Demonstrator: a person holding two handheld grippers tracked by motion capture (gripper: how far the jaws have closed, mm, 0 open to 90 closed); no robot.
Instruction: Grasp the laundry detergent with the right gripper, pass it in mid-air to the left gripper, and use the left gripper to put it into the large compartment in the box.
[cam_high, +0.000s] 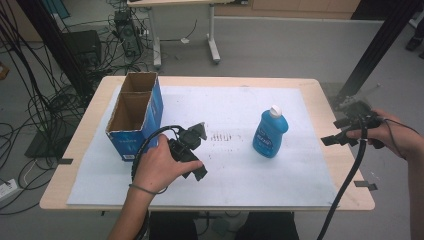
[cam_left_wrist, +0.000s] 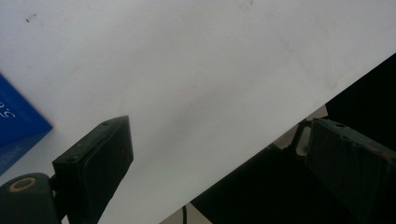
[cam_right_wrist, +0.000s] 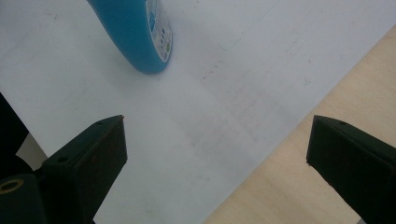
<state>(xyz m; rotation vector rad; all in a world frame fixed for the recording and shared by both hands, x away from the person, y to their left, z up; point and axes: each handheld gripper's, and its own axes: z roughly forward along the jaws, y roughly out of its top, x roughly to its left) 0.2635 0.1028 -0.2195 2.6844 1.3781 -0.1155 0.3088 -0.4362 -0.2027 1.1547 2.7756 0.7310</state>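
Nearest the person, the left hand-held gripper (cam_high: 192, 150) hovers low over the white sheet (cam_high: 235, 180), jaws spread wide, nothing between them. Out at the table's (cam_high: 325, 100) right edge the right hand-held gripper (cam_high: 345, 131) is also agape and empty. Between them stands the blue bottle (cam_high: 270, 133), upright on the sheet, white cap on top — smooth, curved plastic, likely slippery and moderately heavy if full, so I'd pinch across the narrower waist or neck. Farther back at left — the open cardboard box (cam_high: 135, 114).
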